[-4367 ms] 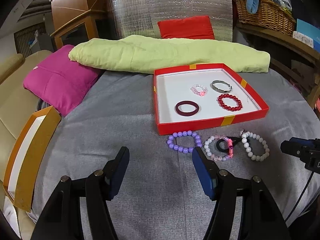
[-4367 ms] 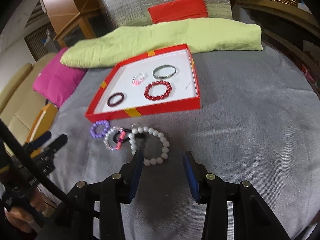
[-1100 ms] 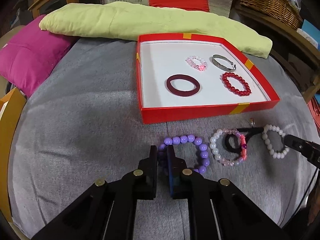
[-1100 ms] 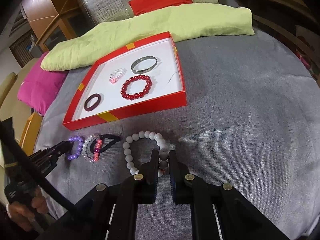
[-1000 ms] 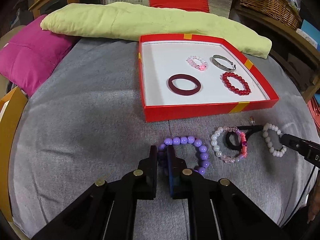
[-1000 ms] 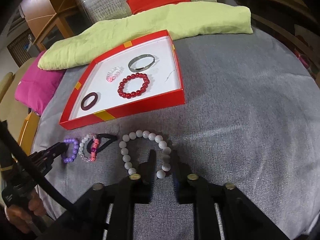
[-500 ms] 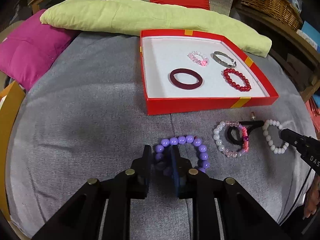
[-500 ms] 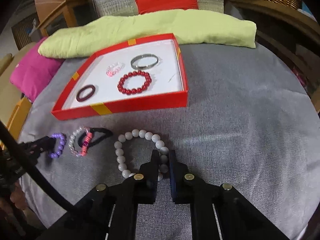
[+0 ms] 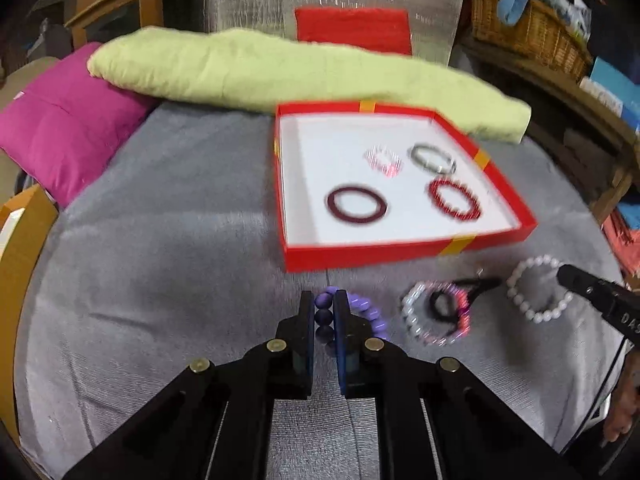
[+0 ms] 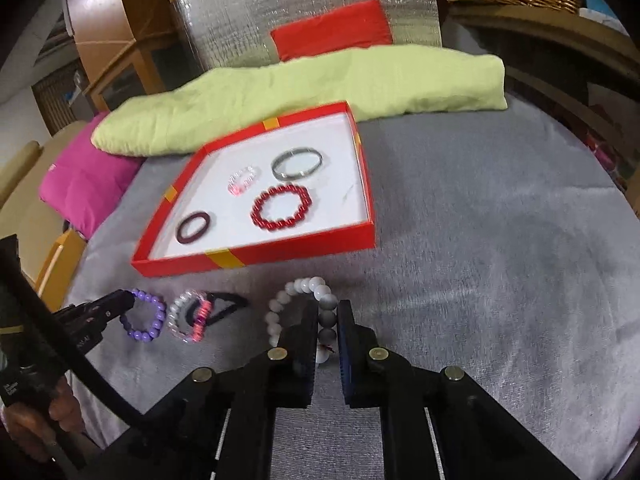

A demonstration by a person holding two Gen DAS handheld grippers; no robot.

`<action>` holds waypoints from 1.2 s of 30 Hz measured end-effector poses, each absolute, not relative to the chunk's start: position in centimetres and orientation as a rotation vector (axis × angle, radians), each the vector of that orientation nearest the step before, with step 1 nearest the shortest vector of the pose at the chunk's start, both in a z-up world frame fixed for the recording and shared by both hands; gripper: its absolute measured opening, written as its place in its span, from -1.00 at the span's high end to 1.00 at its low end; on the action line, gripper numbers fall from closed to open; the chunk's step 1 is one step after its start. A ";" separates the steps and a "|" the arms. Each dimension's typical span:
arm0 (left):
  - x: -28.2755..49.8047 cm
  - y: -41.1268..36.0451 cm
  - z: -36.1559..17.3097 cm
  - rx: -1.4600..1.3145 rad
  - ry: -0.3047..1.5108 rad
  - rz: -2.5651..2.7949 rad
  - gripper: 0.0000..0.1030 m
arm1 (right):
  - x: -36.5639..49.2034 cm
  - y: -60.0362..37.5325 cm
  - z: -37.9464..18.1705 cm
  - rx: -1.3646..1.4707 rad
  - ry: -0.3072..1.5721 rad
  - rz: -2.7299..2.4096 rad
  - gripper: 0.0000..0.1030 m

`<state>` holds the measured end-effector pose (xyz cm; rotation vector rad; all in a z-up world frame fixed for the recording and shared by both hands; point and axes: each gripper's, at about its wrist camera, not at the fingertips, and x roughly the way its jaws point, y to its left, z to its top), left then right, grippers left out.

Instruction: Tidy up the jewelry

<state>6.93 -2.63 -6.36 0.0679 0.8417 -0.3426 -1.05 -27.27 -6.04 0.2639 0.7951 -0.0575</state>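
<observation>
Grey blanket (image 9: 160, 240), hand-held grippers pinching purple bracelet (image 9: 360, 308), white bracelet (image 10: 304, 296)

The left gripper (image 9: 323, 312) was matte black plastic, its flat fingers (image 9: 306, 320) edged dark blue, with brass-coloured screws along the arms. The right gripper (image 10: 327, 320) looked identical. Beside it, a thick black cable (image 10: 60, 344) ran diagonally.

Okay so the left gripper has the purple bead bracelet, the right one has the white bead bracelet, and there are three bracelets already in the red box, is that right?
Not three: the left wrist view shows four in the red box.
</observation>
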 end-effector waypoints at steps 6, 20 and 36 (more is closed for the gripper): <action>5.9 -2.0 -4.9 0.065 0.791 -0.343 0.82 | -1.7 -26.3 -4.5 0.254 0.708 -0.014 0.81; 6.1 -2.0 -4.5 0.091 0.779 -0.262 0.81 | -2.0 -24.2 -3.8 0.219 0.659 0.052 0.81; 6.1 -2.3 -4.1 0.121 0.746 -0.196 0.81 | -2.1 -24.2 -3.8 0.216 0.664 0.057 0.81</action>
